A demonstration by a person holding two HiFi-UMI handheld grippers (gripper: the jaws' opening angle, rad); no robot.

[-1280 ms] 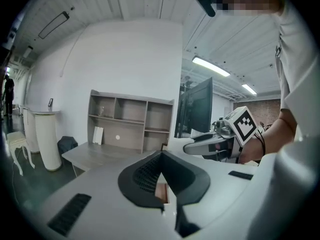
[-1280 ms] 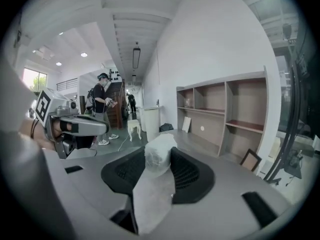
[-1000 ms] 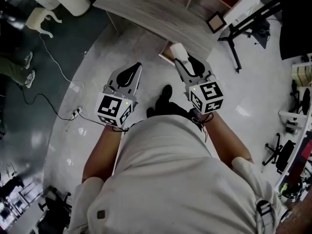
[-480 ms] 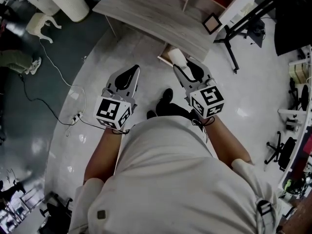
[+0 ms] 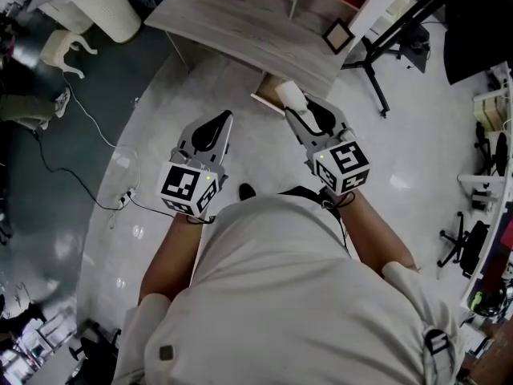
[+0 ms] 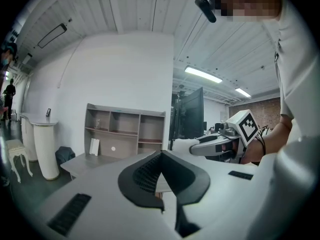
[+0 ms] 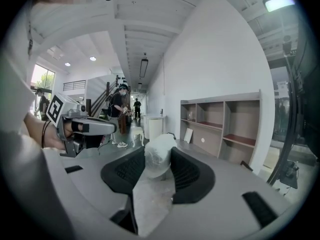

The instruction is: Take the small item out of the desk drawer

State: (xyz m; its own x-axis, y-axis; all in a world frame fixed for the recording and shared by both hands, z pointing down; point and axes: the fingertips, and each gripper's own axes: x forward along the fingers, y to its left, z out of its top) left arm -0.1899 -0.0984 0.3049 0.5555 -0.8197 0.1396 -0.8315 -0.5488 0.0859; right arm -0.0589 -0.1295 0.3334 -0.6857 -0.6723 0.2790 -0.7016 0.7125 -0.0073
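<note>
Nearest, both grippers are held out in front of the person. The left gripper (image 6: 161, 164) has its jaws together with nothing between them. The right gripper (image 7: 157, 168) is clamped on the item (image 7: 158, 155), a white, crinkly wrapped lump that sticks out past the pads and is already clear of the drawer. It looks light and soft, likely to dent under pressure, and the thin wrapping seems slippery. A moderate pinch across its thick middle, as it is held now, suits it better than gripping the loose wrap. Beyond it, the drawer (image 5: 264, 91) stands open under the desk (image 5: 240, 22). By count: two grippers, one item, one open drawer, one desk.
</note>
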